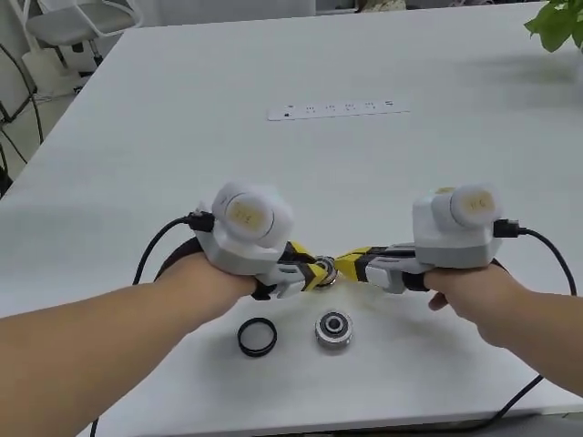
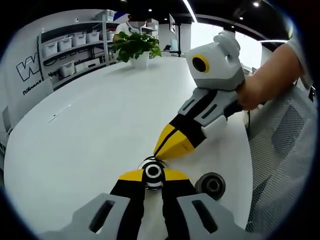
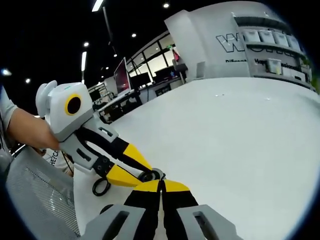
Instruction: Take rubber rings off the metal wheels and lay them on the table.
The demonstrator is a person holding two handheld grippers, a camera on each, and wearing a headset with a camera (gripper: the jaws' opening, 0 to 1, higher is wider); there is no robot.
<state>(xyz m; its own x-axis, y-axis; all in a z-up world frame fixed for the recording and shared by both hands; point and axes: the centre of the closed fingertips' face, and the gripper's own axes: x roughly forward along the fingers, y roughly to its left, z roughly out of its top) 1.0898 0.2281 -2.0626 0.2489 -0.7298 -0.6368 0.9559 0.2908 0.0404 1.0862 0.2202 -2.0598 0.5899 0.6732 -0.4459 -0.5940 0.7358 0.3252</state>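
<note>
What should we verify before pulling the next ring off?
1. Left gripper clamped on the held wheel: ok.
2. Rubber ring on that wheel: ok, a dark band circles it.
3. Right gripper gripping that ring: cannot tell; its jaws are shut, tips at the wheel's edge.
4. Bare wheel and loose ring lying apart from the grippers: ok.
5. Free table surface for laying the ring: ok.
</note>
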